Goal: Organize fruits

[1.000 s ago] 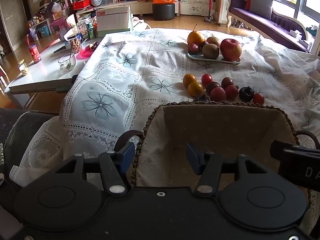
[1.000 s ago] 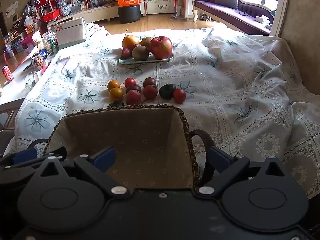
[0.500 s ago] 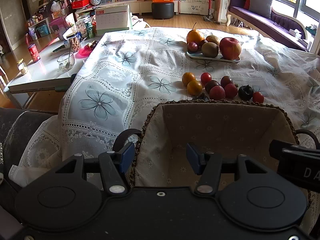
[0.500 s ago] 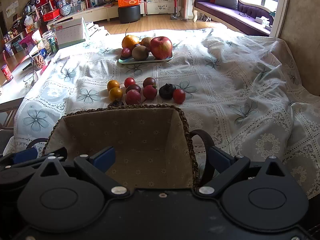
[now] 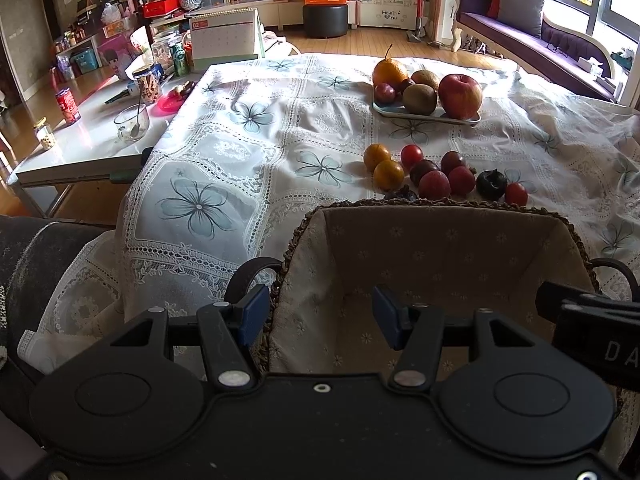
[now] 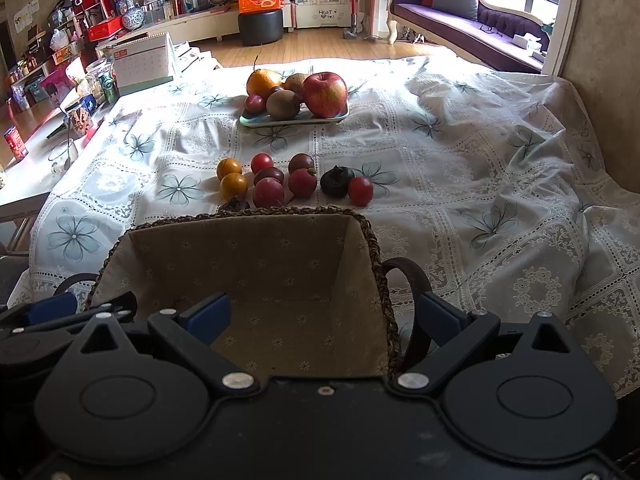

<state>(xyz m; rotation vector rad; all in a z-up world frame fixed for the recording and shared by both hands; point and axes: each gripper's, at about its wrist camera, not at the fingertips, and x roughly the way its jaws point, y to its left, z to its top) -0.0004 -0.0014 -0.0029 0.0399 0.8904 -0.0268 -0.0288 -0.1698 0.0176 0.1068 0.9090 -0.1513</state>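
An empty woven basket (image 5: 440, 205) (image 6: 280, 212) with a flowered cloth lining sits at the near edge of the table. My left gripper (image 5: 320, 316) is open, with one finger outside the basket's left wall and one inside. My right gripper (image 6: 324, 316) is open across the right wall and its dark handle (image 6: 404, 276). Just beyond the basket lie several small loose fruits: two orange ones (image 5: 388, 174) (image 6: 234, 185), red and dark plums (image 5: 434, 184) (image 6: 268, 192) and a black one (image 6: 337, 181). Farther back, a tray (image 5: 424, 117) (image 6: 292, 121) holds an apple (image 5: 460, 96) (image 6: 324, 94), kiwis and an orange.
A white flowered tablecloth (image 5: 248, 168) (image 6: 480, 184) covers the table. To the left, a lower white table (image 5: 80, 140) carries a glass bowl, cans and jars, with a desk calendar (image 5: 224, 36) behind it. A wall (image 6: 608, 60) stands at the right.
Almost nothing: the left wrist view drifts very slightly. Both grippers stay open at the basket's sides and the fruits have not moved.
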